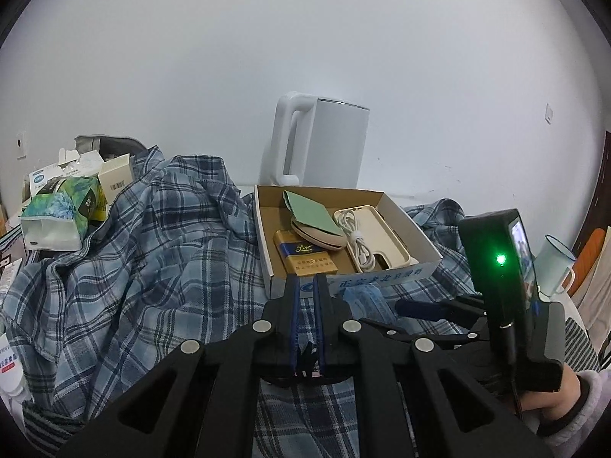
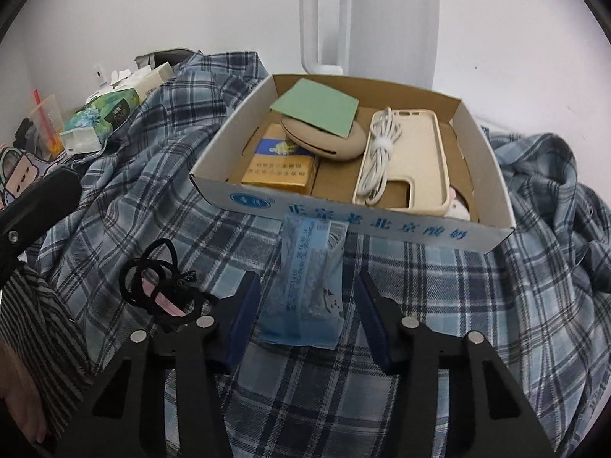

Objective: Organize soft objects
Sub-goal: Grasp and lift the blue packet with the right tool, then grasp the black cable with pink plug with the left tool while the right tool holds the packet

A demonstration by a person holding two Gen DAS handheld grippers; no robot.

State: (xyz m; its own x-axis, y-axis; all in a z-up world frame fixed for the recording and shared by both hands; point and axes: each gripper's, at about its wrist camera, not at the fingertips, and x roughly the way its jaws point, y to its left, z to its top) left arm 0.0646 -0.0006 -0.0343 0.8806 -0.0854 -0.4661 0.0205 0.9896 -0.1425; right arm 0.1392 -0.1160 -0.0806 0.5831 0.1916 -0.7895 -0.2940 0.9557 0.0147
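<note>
- The right gripper (image 2: pixel 307 318) stood with jaws apart, a blue plastic packet (image 2: pixel 307 286) lying between its pads on the plaid shirt (image 2: pixel 439 305), untouched.
- The left gripper (image 1: pixel 306 305) was closed, black hair ties (image 2: pixel 160 282) caught in its jaws.
- Just ahead, the cardboard box (image 2: pixel 382 225) bore blue Chinese print; a yellow pack (image 1: pixel 305 257) inside read "Lesser"-like script, unclear.

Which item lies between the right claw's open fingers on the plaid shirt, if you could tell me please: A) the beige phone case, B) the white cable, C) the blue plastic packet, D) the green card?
C: the blue plastic packet lies on the plaid shirt between the right claw fingers, just in front of the cardboard box, untouched.
</note>
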